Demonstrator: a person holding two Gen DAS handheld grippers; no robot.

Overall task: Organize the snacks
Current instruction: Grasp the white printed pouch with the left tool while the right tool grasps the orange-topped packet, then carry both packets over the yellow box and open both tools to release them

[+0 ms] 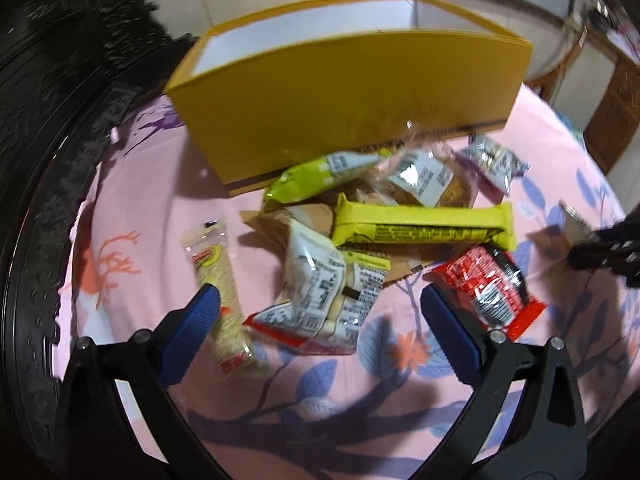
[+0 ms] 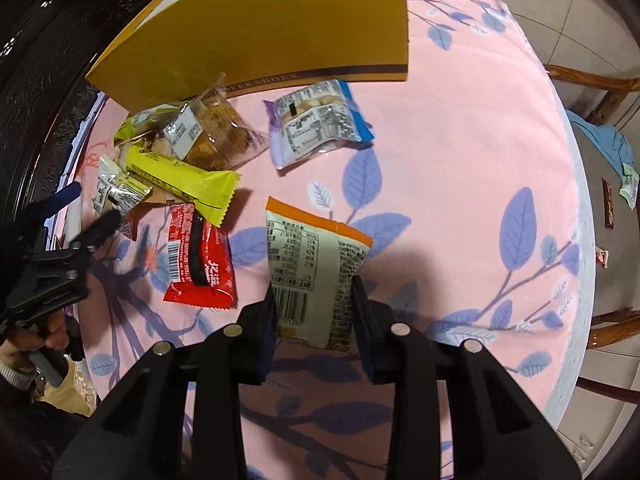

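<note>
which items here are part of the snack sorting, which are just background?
Job:
yellow box
long yellow bar
red packet
orange-topped packet, between the right gripper fingers
white packet ahead of the open left gripper
blue-edged packet

Background:
floral tablecloth
wooden chair

A home, likely a dining or living room: a round table under a pink leaf-printed tablecloth (image 2: 460,140), a carved dark wood cabinet (image 1: 48,120) at the left, wooden chairs (image 2: 600,92) at right, pale tiled floor (image 2: 592,12) at upper right
</note>
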